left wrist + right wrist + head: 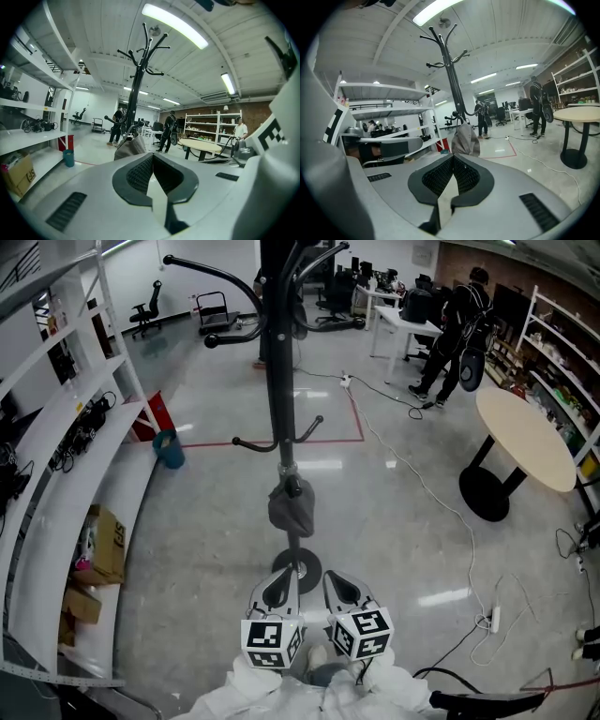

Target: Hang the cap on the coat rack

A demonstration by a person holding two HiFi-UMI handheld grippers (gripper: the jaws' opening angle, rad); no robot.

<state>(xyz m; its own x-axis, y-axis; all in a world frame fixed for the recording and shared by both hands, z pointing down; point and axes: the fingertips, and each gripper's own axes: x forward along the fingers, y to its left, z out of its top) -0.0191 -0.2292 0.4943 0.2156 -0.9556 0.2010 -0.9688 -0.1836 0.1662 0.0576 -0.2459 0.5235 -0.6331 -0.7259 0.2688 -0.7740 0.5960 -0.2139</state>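
Observation:
A grey cap (292, 507) hangs low on the black coat rack (278, 381), just above its round base (296, 570). My left gripper (279, 592) and right gripper (339, 589) are side by side close to my body, short of the base, and both point at the rack. Both are shut with nothing between the jaws. In the left gripper view the cap (131, 147) shows just beyond the shut left gripper (152, 157), on the rack (137, 89). In the right gripper view the cap (465, 140) hangs ahead of the shut right gripper (453, 159), against the pole (452, 70).
White shelving (84, 456) curves along the left, holding a cardboard box (105, 545). A teal bin (171, 448) stands beside it. A round table (525, 437) is at the right. A cable (441, 502) runs across the floor. A person (459, 324) stands at the back right.

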